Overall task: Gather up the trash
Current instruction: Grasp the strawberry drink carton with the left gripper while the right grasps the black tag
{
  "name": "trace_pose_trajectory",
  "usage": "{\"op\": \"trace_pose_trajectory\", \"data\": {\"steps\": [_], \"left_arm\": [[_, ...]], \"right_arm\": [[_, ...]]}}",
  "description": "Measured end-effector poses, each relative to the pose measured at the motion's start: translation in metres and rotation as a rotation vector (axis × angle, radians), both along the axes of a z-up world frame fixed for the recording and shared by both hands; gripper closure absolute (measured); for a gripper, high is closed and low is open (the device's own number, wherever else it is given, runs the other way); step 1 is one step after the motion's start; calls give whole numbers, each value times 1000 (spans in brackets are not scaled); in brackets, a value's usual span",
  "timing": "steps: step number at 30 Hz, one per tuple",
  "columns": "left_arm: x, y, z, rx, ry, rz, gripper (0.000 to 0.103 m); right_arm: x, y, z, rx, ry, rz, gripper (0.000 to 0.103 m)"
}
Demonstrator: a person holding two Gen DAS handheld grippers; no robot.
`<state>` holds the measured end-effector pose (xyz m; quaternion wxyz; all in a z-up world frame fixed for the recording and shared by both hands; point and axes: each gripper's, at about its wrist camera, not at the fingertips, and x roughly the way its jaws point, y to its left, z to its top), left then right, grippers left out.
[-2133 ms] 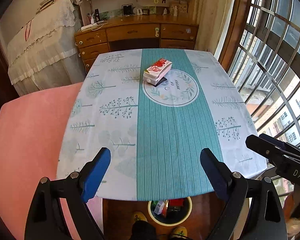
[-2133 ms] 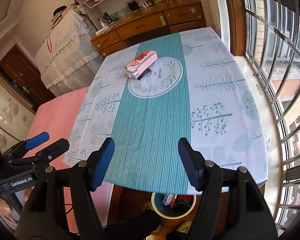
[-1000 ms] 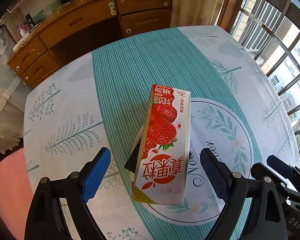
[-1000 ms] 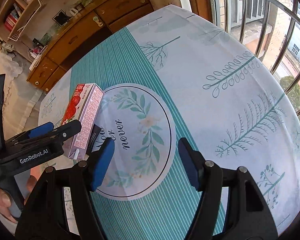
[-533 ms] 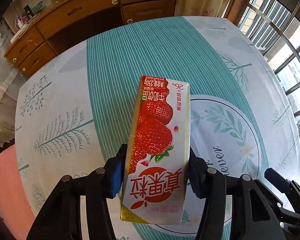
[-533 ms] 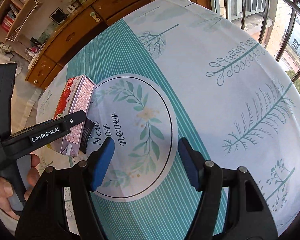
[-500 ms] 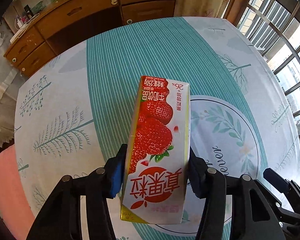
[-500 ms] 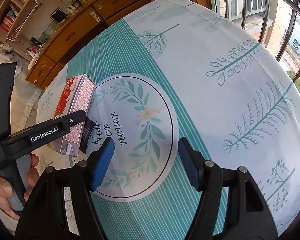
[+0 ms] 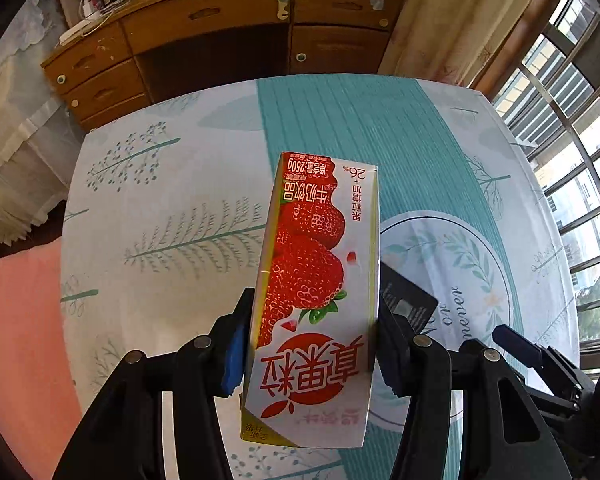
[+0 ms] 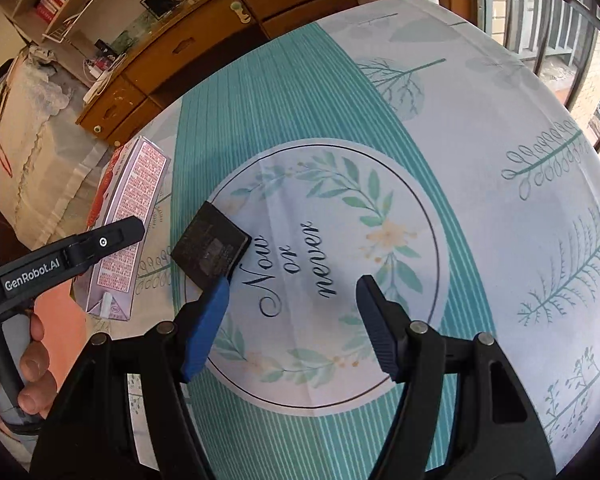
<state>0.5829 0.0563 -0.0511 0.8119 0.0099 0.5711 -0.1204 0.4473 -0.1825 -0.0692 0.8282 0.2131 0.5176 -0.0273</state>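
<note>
Strawberry milk carton (image 9: 316, 296) clamped across its width in left gripper (image 9: 312, 344) jaws, long axis pointing away; right gripper (image 10: 292, 324) jaws apart, empty.

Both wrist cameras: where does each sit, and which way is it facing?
Left wrist: on the left gripper, looking steeply down at the strawberry milk carton clamped between its blue pads.
Right wrist: on the open right gripper, looking down at the tablecloth; a hand shows.
Shared: carton, black packet, wooden desk.

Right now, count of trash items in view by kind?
Strawberry milk carton: 1
Flat black packet: 1
Total: 2
</note>
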Motion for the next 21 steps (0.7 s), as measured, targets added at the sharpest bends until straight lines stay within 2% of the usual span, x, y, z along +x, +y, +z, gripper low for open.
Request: {"op": "trace_pose_trajectory", "data": {"steps": [5, 9, 13, 17, 18, 21], "left_arm": [[-15, 47, -6, 6, 32, 53, 50], [-28, 71, -15, 19, 49, 71, 50], [-34, 84, -20, 19, 60, 76, 50], [-34, 91, -22, 7, 67, 75, 50], [-34, 92, -22, 5, 67, 74, 50], [-31, 92, -23, 1, 69, 70, 50]], "right_arm": [[22, 35, 2, -46, -9, 110, 40], [42, 65, -1, -142, -12, 226, 35], [59, 87, -10, -247, -9, 338, 34], [69, 100, -20, -284, 2, 439, 33], [71, 104, -23, -288, 7, 461, 30], [72, 112, -27, -326, -1, 513, 27]]}}
